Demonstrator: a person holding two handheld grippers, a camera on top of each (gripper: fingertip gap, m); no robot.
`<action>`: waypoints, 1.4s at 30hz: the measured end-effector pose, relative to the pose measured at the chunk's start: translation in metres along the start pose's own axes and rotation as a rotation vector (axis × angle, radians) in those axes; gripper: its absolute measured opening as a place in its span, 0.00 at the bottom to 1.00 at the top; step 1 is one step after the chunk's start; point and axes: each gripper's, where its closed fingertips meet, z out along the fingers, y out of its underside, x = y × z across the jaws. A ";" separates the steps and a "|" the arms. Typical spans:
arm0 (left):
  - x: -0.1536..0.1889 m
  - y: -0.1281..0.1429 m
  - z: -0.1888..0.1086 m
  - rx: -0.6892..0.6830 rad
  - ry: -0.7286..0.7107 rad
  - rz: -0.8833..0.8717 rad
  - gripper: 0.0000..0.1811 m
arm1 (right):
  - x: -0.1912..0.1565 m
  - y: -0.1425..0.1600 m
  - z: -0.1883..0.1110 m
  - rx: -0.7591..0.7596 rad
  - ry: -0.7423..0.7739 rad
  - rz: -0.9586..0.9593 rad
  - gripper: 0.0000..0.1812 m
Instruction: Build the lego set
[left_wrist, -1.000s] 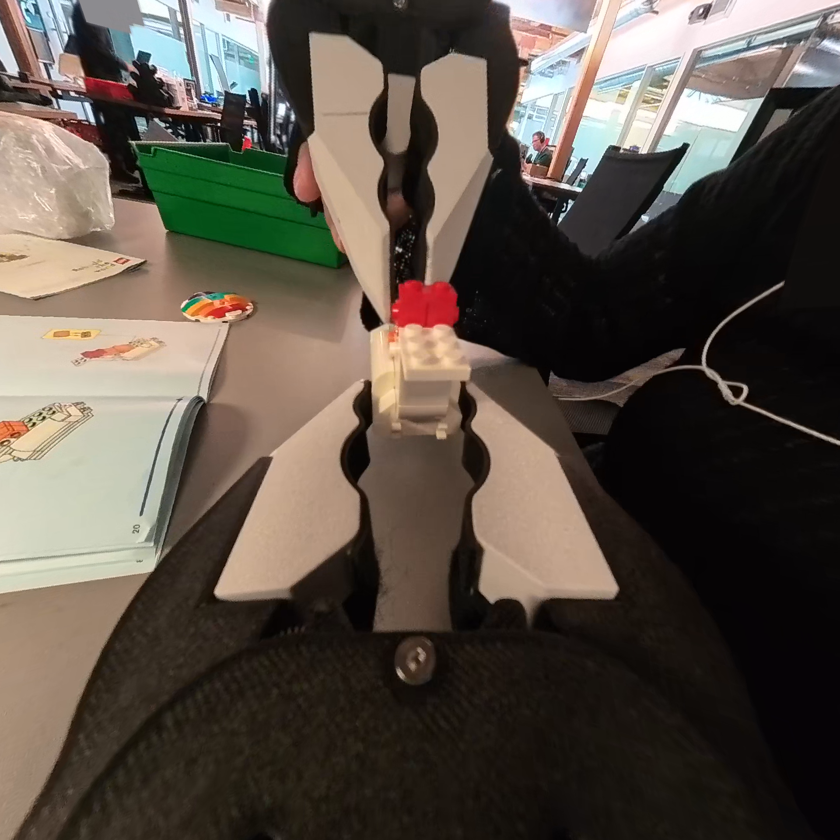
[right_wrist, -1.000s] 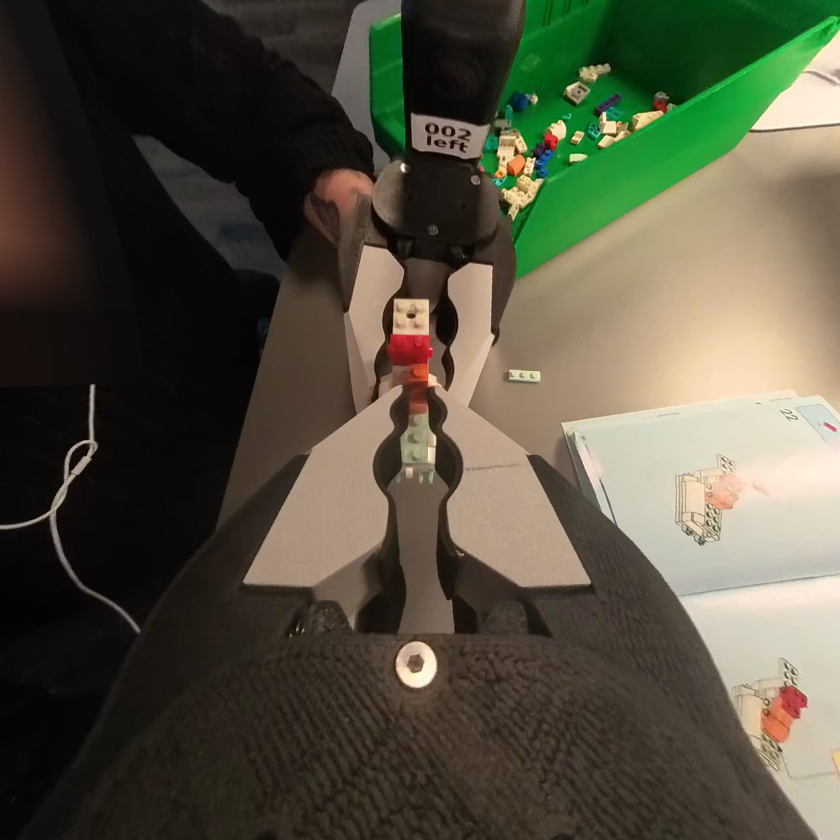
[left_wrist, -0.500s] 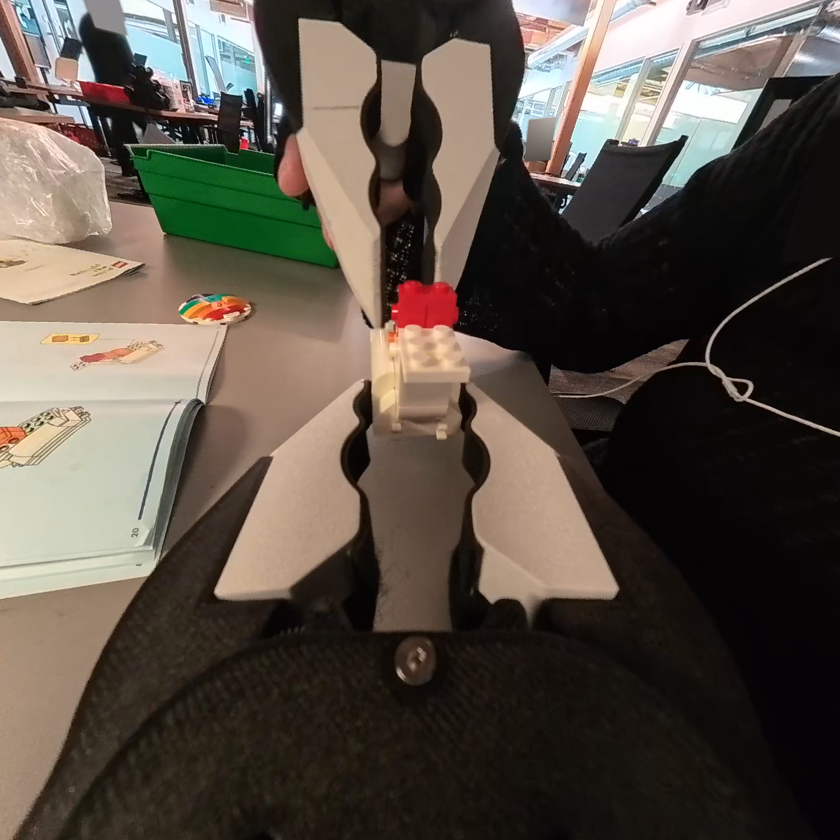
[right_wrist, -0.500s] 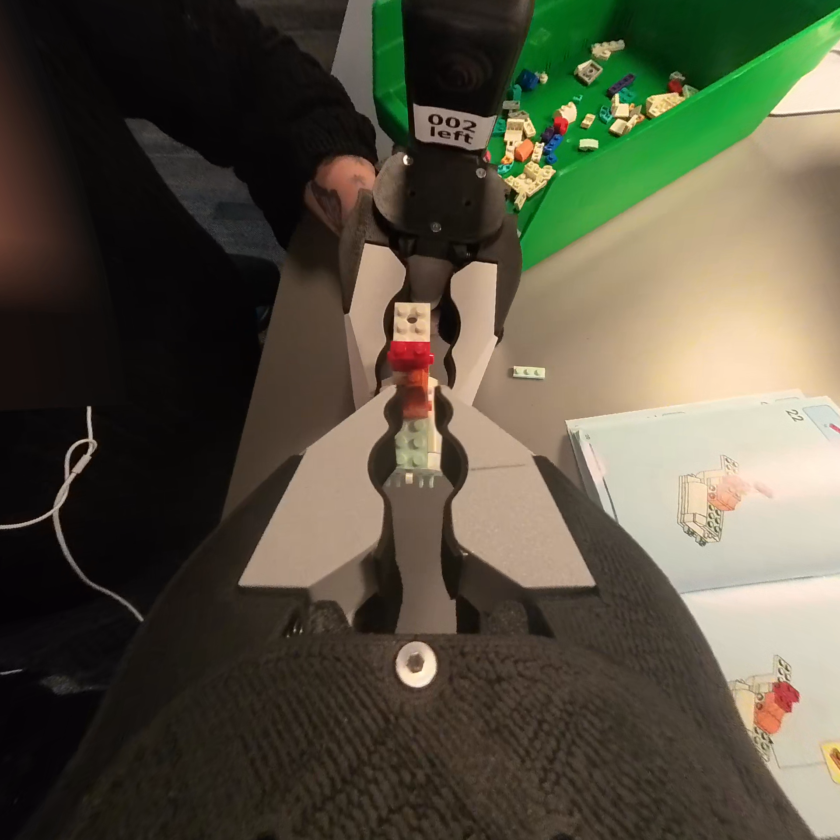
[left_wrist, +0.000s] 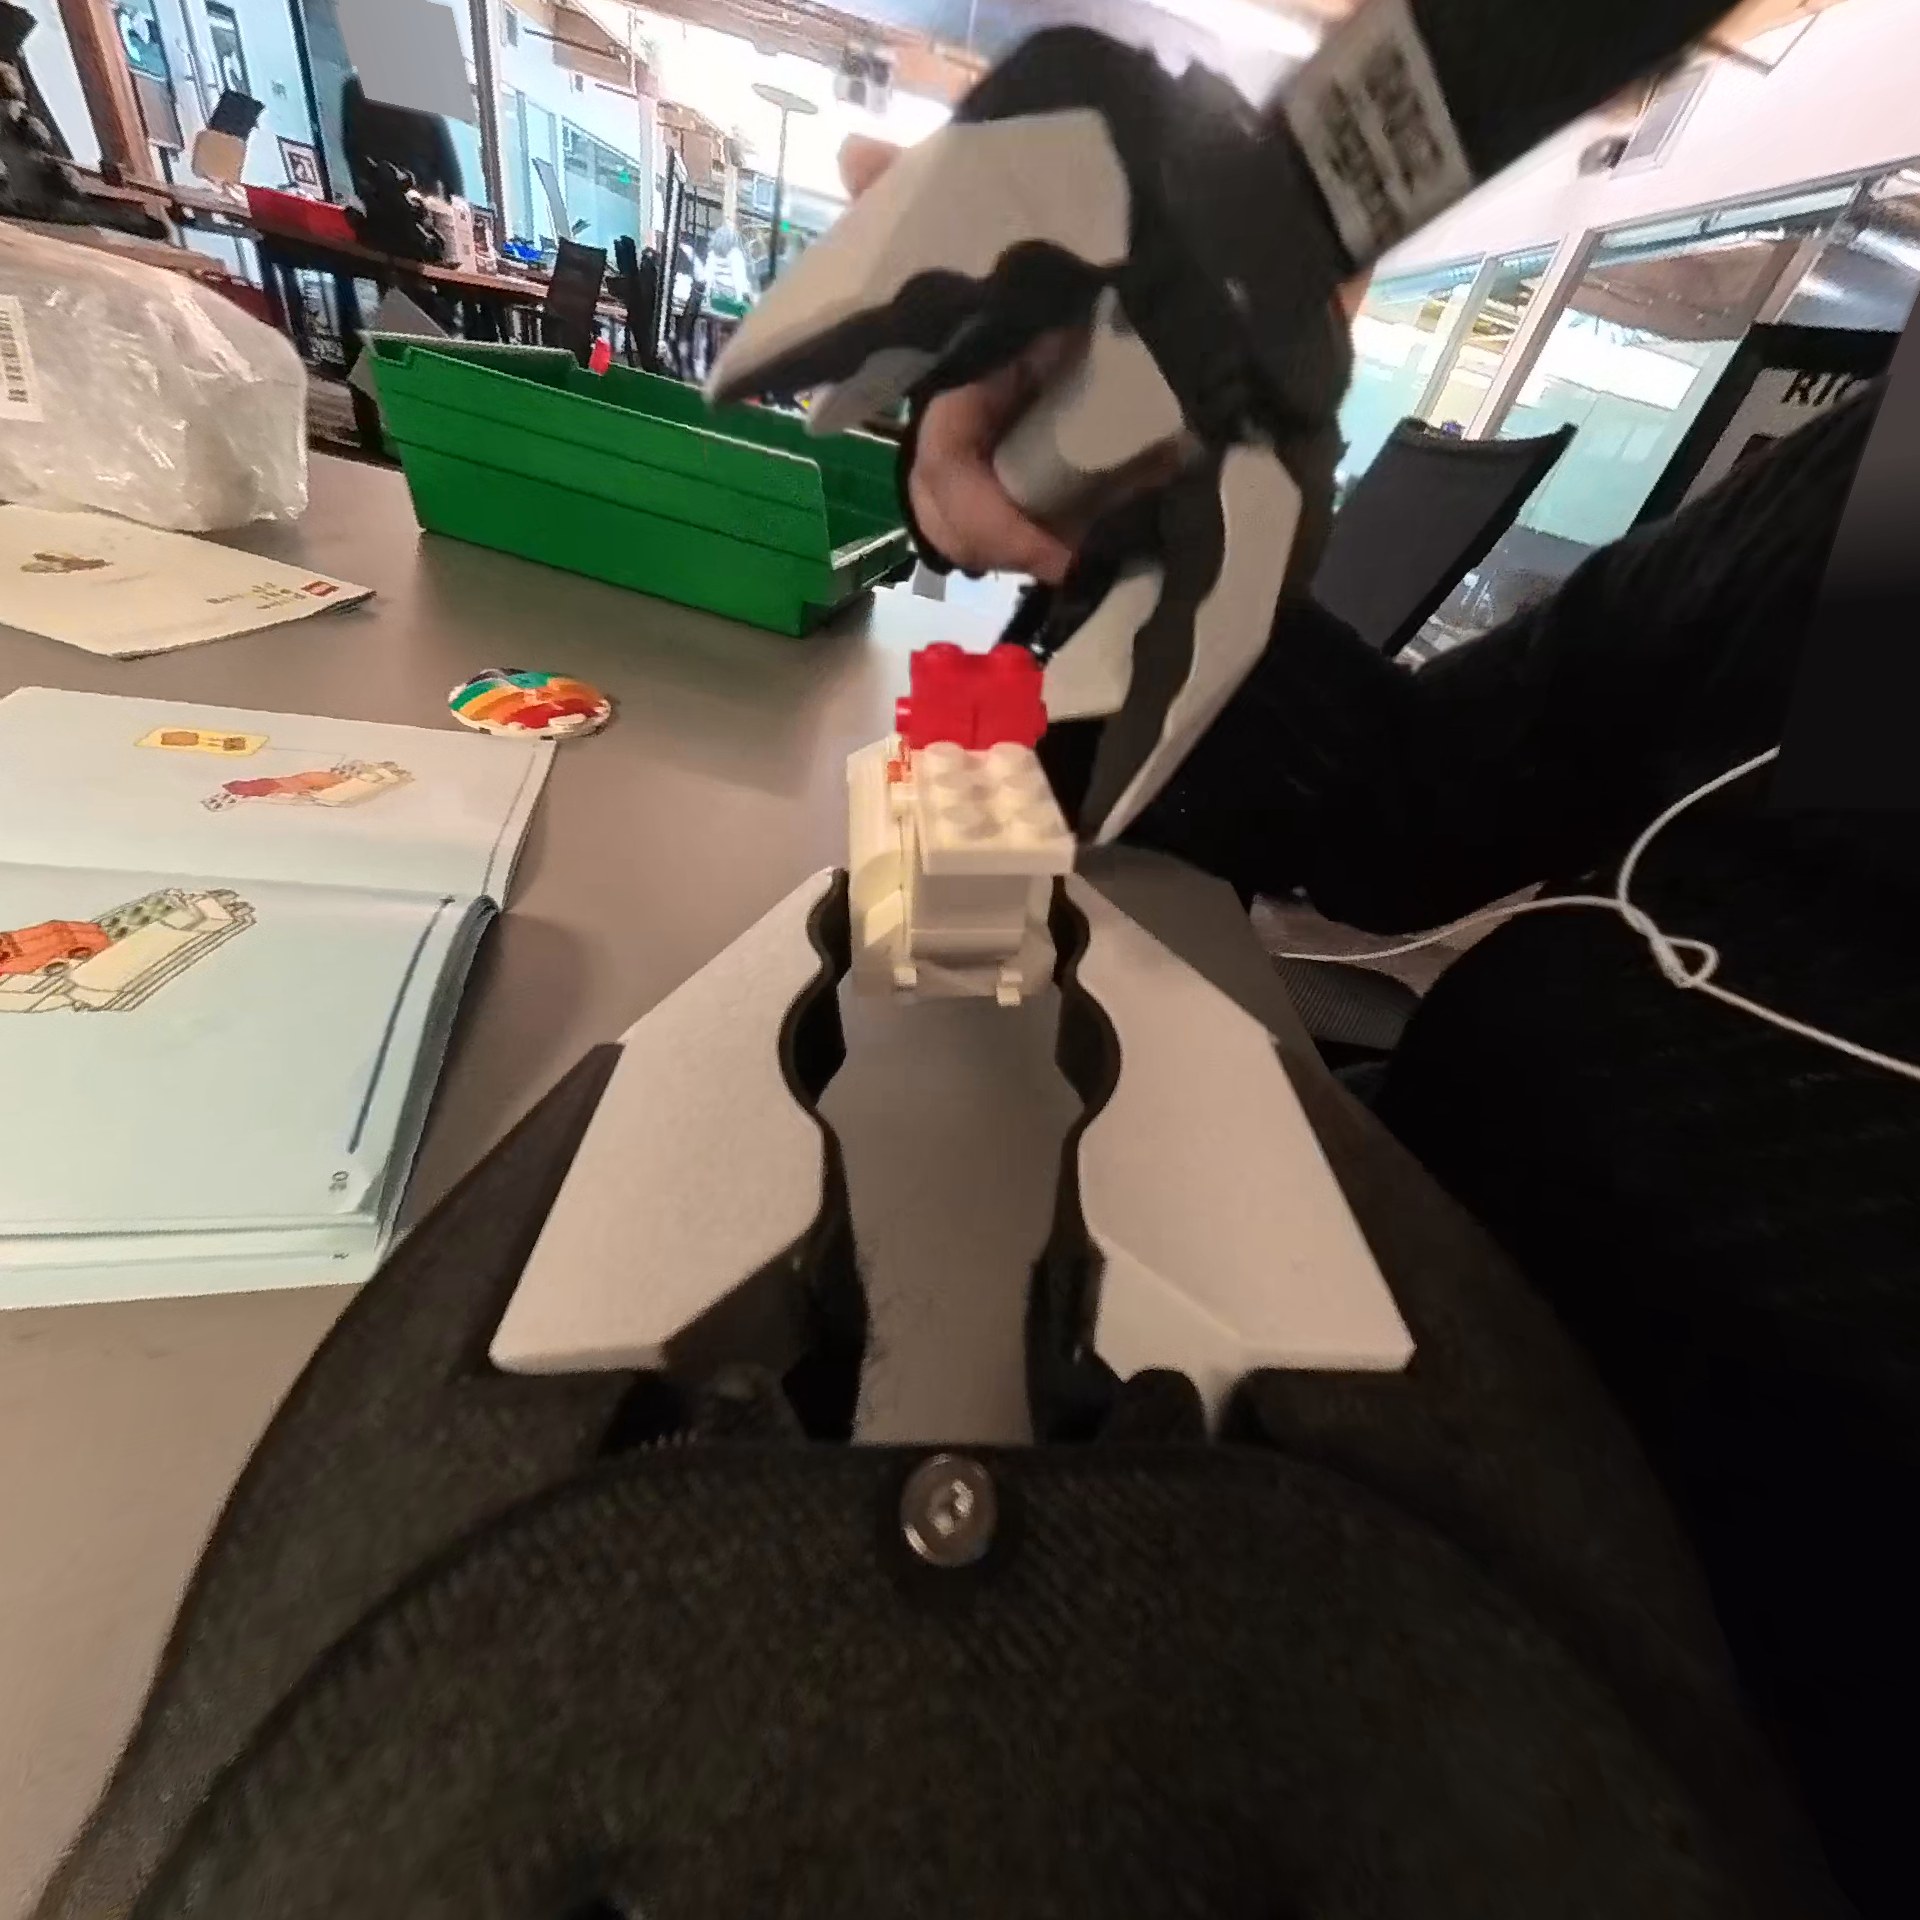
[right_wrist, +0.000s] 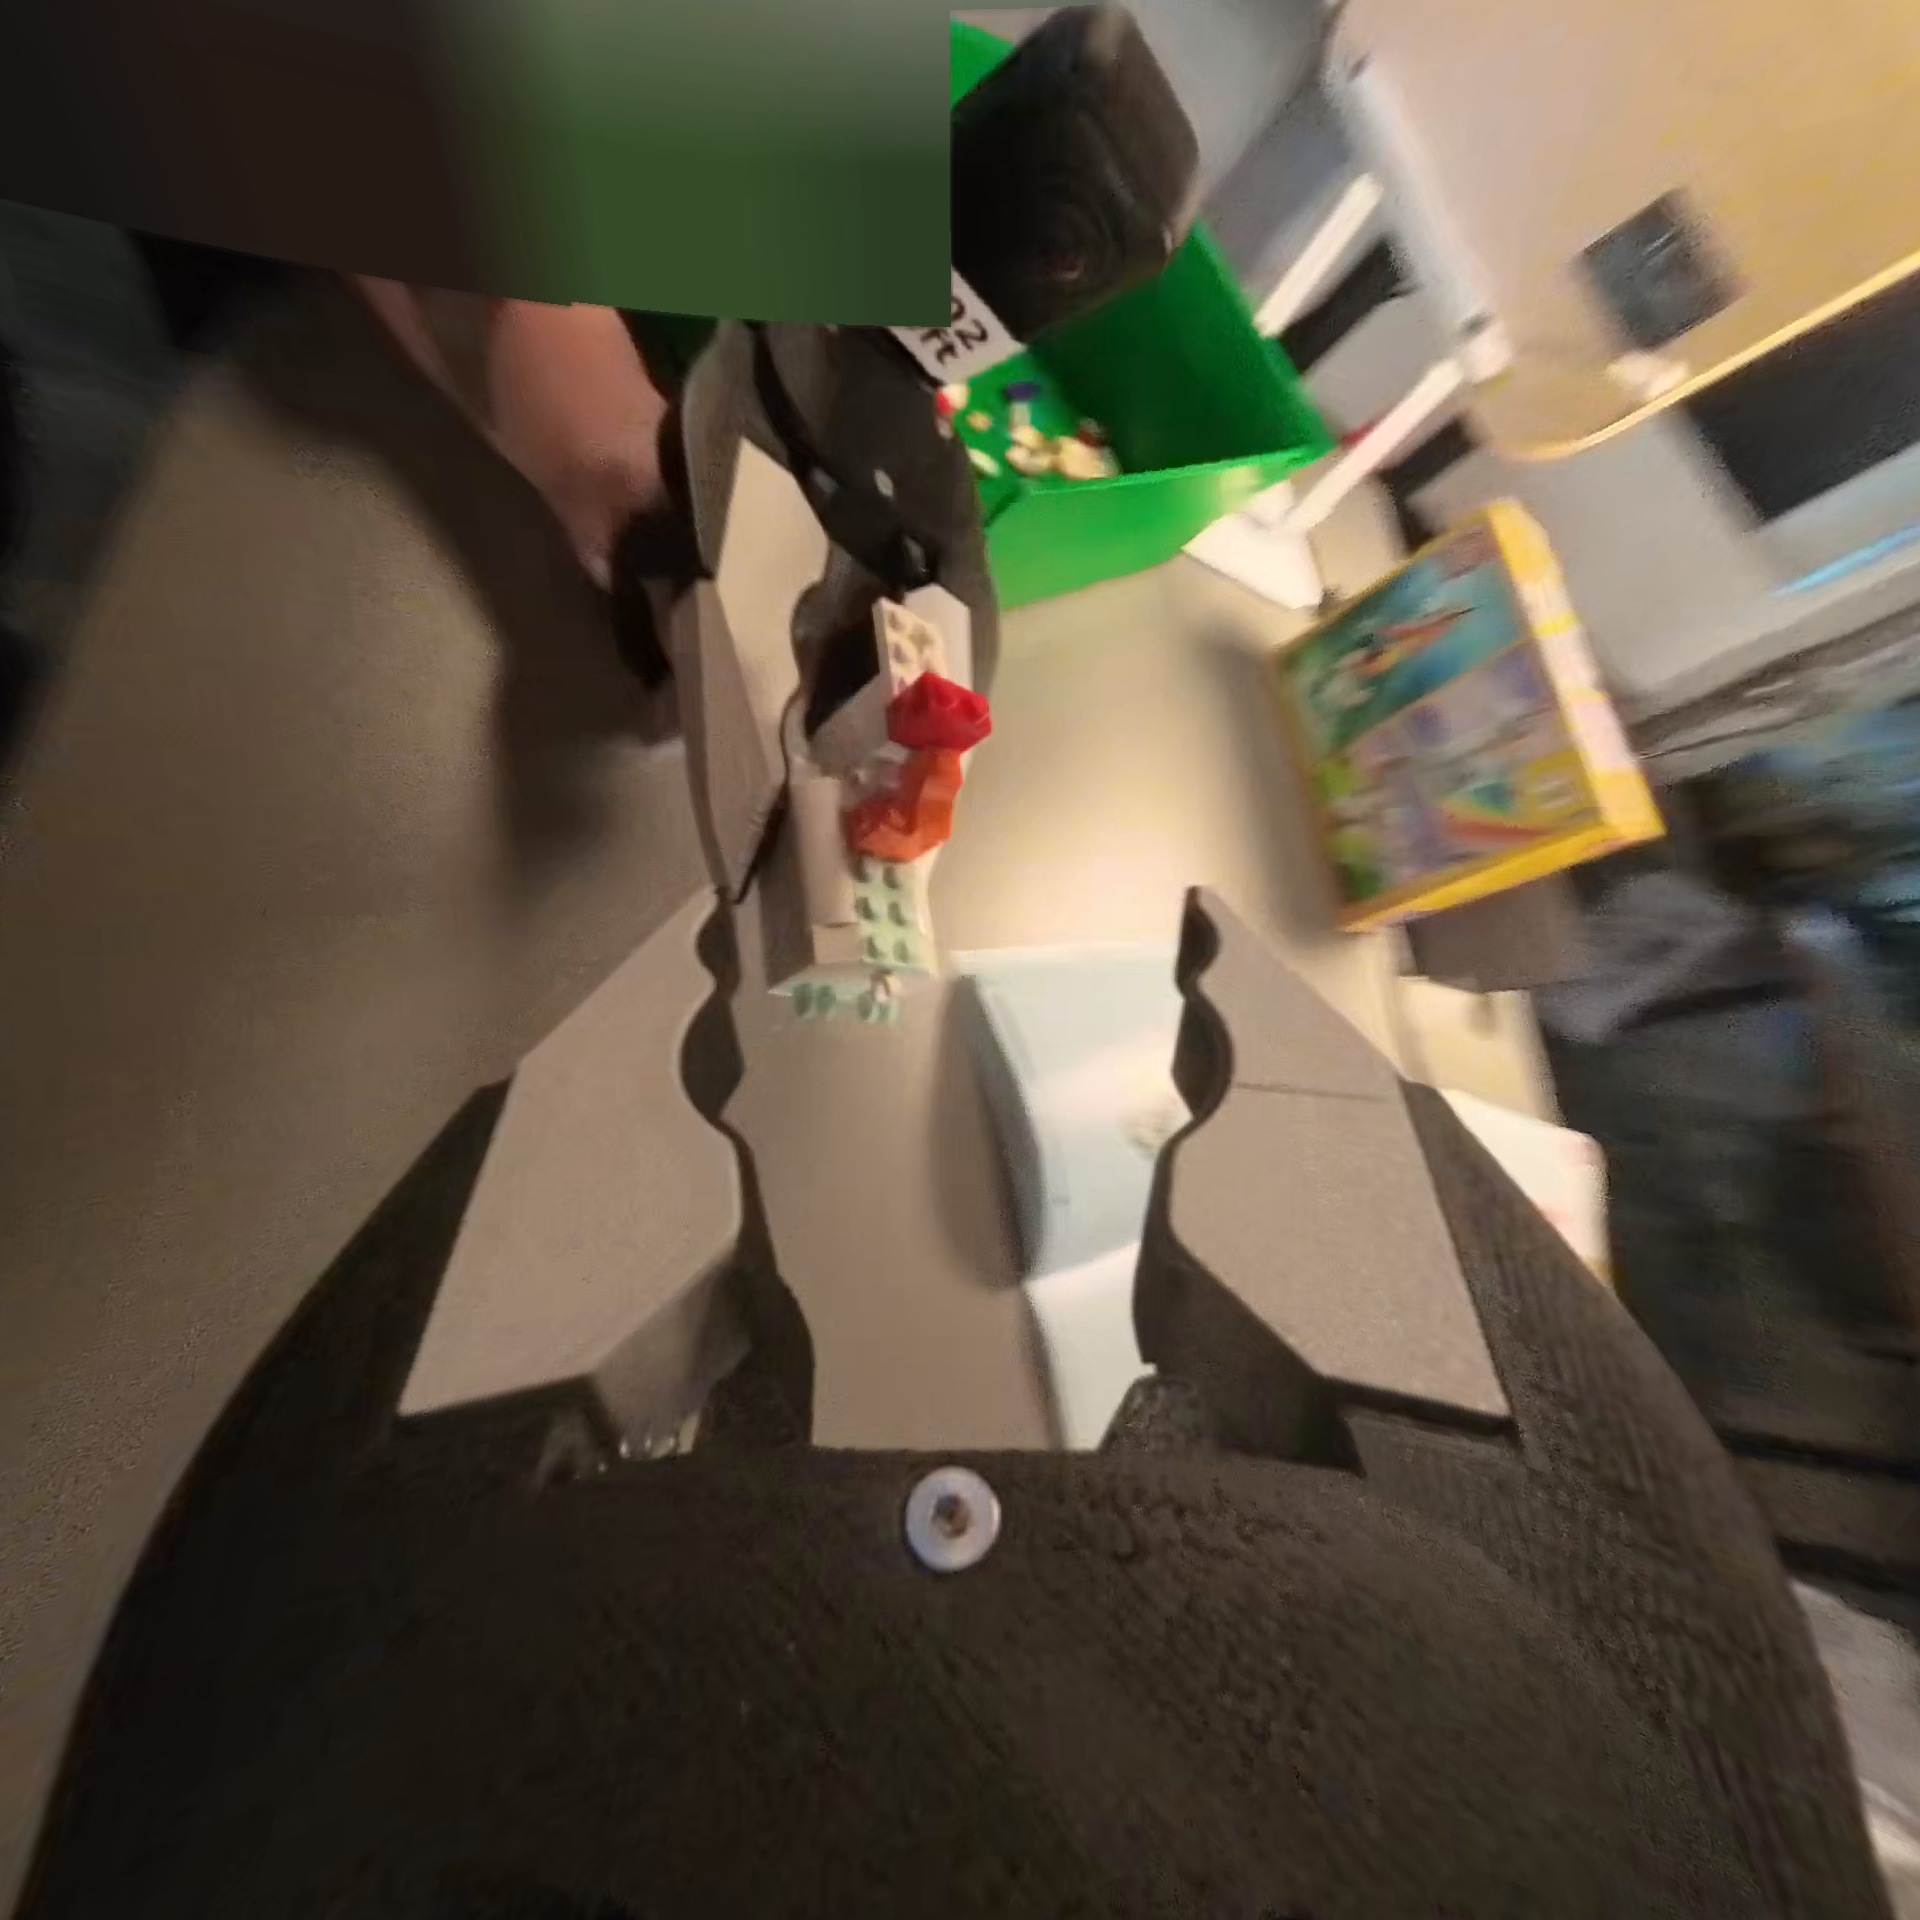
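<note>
Left gripper (left_wrist: 951, 914) clamps the white, orange and red brick model (left_wrist: 961, 831).
Its long axis points away, red end farthest (jaws snug); right gripper (right_wrist: 956, 914) gapes wide, holding nothing.

Room: open-plan office, daylit. Smooth grey tabletop (left_wrist: 717, 790) in foreground. Glass partition walls with pale metal frames (left_wrist: 1558, 343) at right; tall windows (left_wrist: 582, 177) behind (bright, overexposed). Black mesh-backed office chair (left_wrist: 1444, 520) beside the table. Long dark workbench (left_wrist: 343, 234) at far left, cluttered. Slim floor lamp (left_wrist: 781, 156) mid-distance.
</note>
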 end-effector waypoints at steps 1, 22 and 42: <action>-0.002 -0.001 -0.001 0.007 -0.003 -0.013 0.20 | 0.002 0.001 0.002 -0.021 0.078 -0.086 0.50; -0.011 -0.002 -0.003 0.023 -0.019 -0.133 0.20 | 0.007 0.009 0.044 -0.298 0.480 -0.614 0.31; -0.010 0.009 0.001 -0.052 -0.017 -0.165 0.20 | 0.003 0.021 0.050 -0.333 0.478 -0.586 0.29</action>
